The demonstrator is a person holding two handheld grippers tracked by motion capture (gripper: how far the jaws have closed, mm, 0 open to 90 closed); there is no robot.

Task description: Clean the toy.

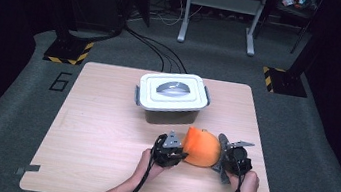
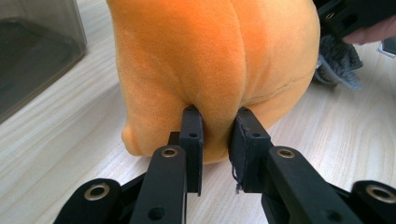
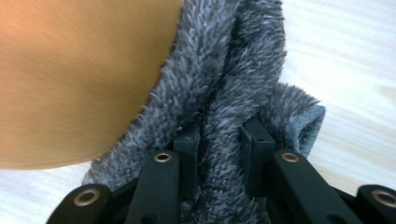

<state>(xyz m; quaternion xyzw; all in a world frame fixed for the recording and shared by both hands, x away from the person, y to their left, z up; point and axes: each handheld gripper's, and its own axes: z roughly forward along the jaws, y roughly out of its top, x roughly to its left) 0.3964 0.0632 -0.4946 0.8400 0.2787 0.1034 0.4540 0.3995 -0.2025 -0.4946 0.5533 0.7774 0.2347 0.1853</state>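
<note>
An orange plush toy (image 1: 201, 148) with a grey fuzzy part (image 1: 222, 148) on its right side rests on the wooden table (image 1: 101, 142), near the front right. My left gripper (image 1: 181, 153) is shut on a fold of the orange plush (image 2: 215, 70), its jaws pinching the fabric. From the other side, my right gripper (image 1: 224, 158) is shut on the grey fuzzy fabric (image 3: 224, 93), which bulges between its jaws, with the orange body (image 3: 79, 70) to its left.
A grey plastic box with a white clip-on lid (image 1: 173, 92) stands just behind the toy at the table's middle back; its smoky wall (image 2: 37, 51) is close on the left of the left gripper view. Bare tabletop stretches to the left.
</note>
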